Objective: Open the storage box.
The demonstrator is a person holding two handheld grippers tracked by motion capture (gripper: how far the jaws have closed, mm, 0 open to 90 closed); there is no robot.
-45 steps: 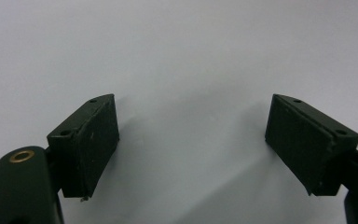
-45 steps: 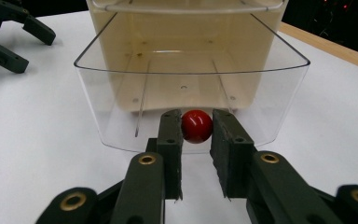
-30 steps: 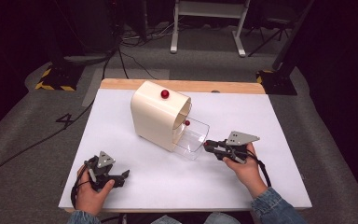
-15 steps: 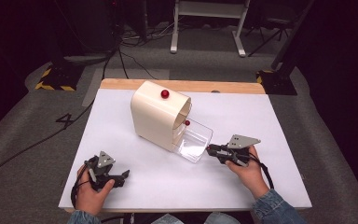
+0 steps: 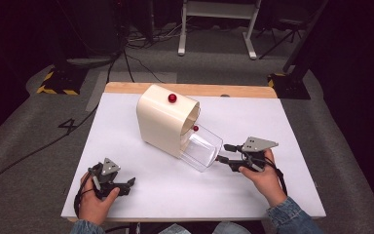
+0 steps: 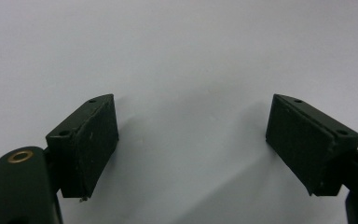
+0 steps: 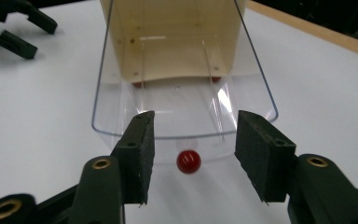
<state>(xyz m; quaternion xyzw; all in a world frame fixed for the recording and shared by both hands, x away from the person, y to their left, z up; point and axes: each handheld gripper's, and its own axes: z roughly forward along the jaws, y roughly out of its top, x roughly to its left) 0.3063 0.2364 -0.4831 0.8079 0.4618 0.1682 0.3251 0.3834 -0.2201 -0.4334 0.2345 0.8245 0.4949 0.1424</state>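
Observation:
A cream box (image 5: 163, 122) with a rounded top stands mid-table, a red knob (image 5: 172, 98) on its top. Its clear curved door (image 5: 202, 148) hangs open toward my right gripper (image 5: 224, 153). In the right gripper view the door (image 7: 186, 93) lies just ahead of my right gripper (image 7: 191, 154), whose jaws have just been opening. The door's small red knob (image 7: 188, 161) sits between them, touching neither pad. My left gripper (image 5: 128, 186) rests near the table's front left, and in its own view my left gripper (image 6: 191, 140) stands wide open over bare white table.
The white table (image 5: 282, 122) has a wooden strip (image 5: 233, 90) along its far edge. A second red knob (image 5: 195, 128) shows at the box's mouth. Beyond the table, cables and stand legs lie on the grey floor.
The clear door has swung down and out from the box with the right gripper. The right jaws, shut on the knob before, now stand apart. The left hand has not moved.

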